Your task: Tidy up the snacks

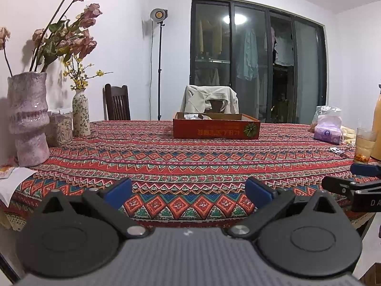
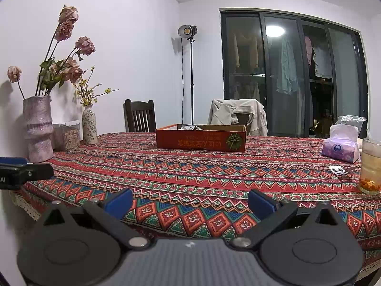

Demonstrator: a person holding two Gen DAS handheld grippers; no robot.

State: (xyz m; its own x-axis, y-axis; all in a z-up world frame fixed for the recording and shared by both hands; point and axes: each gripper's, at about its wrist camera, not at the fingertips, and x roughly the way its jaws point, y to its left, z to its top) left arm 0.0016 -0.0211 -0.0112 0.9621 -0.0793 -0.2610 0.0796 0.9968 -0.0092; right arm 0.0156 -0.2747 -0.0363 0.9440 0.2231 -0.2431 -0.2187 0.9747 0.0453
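Observation:
An orange cardboard tray (image 1: 215, 130) (image 2: 201, 140) stands on the far half of the patterned tablecloth, with wrapped snacks just showing over its rim. A small snack wrapper (image 1: 337, 150) (image 2: 337, 169) lies loose at the right. My left gripper (image 1: 189, 191) hovers open at the near table edge, nothing between its blue pads. My right gripper (image 2: 190, 202) is open too, beside it on the right and equally far from the tray. In the left wrist view the right gripper's fingers (image 1: 364, 169) show at the right edge.
Two vases with dried flowers (image 1: 28, 119) (image 2: 39, 128) and jars stand at the left. A purple tissue pack (image 1: 328, 128) (image 2: 341, 146), a glass of drink (image 1: 364, 145) (image 2: 371, 166) and an orange jug (image 1: 377, 128) sit at the right. Chairs stand behind the table.

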